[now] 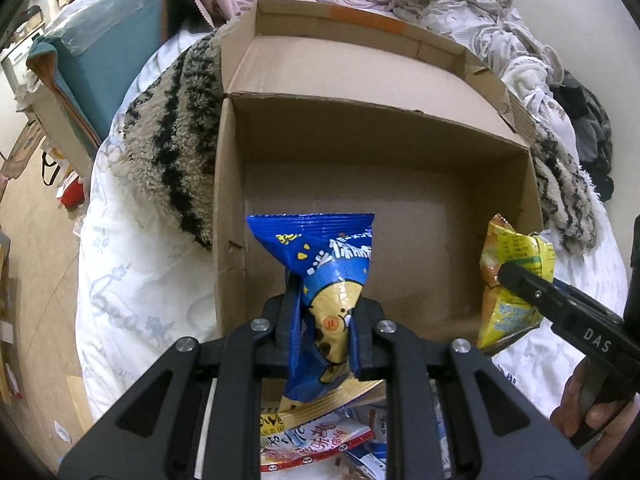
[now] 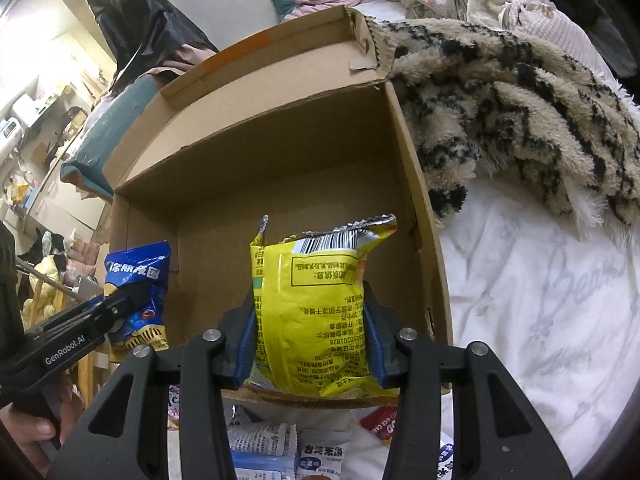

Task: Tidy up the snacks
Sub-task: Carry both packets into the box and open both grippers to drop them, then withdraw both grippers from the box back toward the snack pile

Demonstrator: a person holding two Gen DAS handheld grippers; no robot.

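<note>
My left gripper (image 1: 322, 334) is shut on a blue snack bag (image 1: 324, 276) with a yellow cartoon face, held above the near left part of an open cardboard box (image 1: 240, 140). My right gripper (image 2: 310, 344) is shut on a yellow snack bag (image 2: 312, 296), barcode end up, over the box (image 2: 408, 168) near its right wall. Each wrist view shows the other gripper at the side: the yellow bag (image 1: 514, 280) at right, the blue bag (image 2: 138, 280) at left. The box floor looks bare.
Loose snack packets (image 1: 316, 440) lie on the white quilt (image 1: 132, 280) in front of the box, also seen as packets (image 2: 304, 452) below my right gripper. A shaggy beige-and-black blanket (image 2: 512, 120) flanks the box. Piled clothes (image 1: 440, 4) lie behind. A hand (image 1: 588, 412) holds the right gripper.
</note>
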